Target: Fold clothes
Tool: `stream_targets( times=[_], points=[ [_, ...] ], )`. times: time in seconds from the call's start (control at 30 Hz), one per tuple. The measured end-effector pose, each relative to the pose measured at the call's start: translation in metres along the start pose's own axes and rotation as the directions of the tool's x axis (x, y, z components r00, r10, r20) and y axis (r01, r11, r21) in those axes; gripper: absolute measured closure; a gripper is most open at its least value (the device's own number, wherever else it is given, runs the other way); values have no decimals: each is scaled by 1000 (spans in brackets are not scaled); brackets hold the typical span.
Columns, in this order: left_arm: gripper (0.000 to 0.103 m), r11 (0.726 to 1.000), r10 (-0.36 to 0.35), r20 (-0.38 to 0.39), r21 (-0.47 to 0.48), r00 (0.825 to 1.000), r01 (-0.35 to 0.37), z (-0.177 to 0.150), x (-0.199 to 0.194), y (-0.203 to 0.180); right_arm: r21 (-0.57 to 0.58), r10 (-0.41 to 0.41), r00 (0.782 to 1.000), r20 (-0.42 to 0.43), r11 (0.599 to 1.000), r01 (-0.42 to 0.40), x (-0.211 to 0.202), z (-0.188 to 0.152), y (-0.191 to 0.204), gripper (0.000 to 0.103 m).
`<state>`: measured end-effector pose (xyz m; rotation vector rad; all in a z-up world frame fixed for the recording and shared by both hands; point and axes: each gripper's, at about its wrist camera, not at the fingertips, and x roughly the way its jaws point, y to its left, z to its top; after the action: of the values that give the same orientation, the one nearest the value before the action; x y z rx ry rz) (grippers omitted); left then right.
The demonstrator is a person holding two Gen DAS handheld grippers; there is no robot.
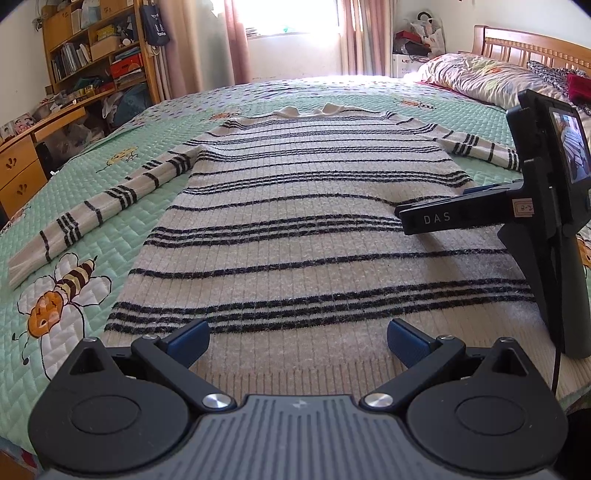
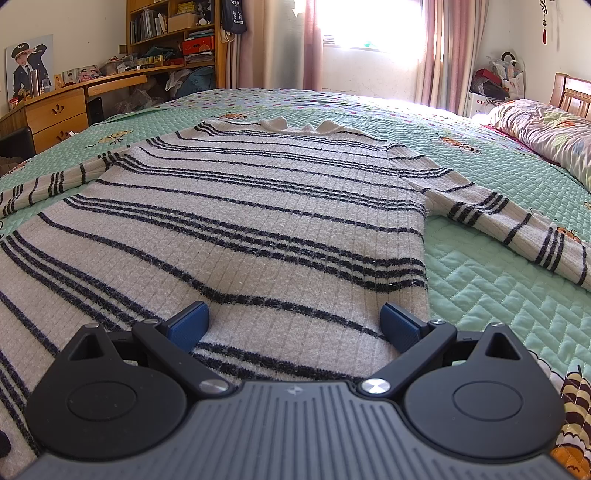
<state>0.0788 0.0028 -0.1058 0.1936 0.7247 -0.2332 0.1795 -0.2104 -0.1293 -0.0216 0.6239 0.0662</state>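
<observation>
A bed (image 1: pixel 110 206) fills most of both views, covered by a mint-green quilted bedspread printed with bees and flowers. On the far side a bright window (image 2: pixel 369 26) sits between pink curtains (image 1: pixel 236 40). To the far left stand a wooden bookshelf (image 1: pixel 92 44) crowded with books and boxes and a wooden desk (image 2: pixel 59 107) with drawers; a framed photo of a child in uniform (image 2: pixel 27 64) leans on the wall above the desk. At the far right a patterned pillow (image 1: pixel 480 77) lies against the wooden headboard (image 1: pixel 535 44).

A cream knit sweater with dark stripes (image 1: pixel 306 221) lies flat on the bedspread, hem nearest the cameras, collar at the far end, both sleeves spread out to the left and right.

The left gripper (image 1: pixel 298 341) hovers over the near hem, its blue-padded fingers spread wide with sweater fabric showing between them; nothing is pinched. The right gripper (image 2: pixel 293 325) sits lower over the right part of the sweater's body, close to its right side edge, fingers likewise spread wide and empty. In the left wrist view the right gripper appears from the side at the right, its closed-looking profile over the sweater's right edge.

Whether either set of fingertips touches the knit is unclear. The right sleeve's cuff is cut off in both views.
</observation>
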Motion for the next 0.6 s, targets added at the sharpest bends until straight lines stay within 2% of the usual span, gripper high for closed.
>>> stream_targets(
  times=[0.6],
  points=[
    [1,1000,3,-1,-12,1000,-3,-1,0,4,0,0,1000,0,1000,0,0,0,0,4]
  ],
)
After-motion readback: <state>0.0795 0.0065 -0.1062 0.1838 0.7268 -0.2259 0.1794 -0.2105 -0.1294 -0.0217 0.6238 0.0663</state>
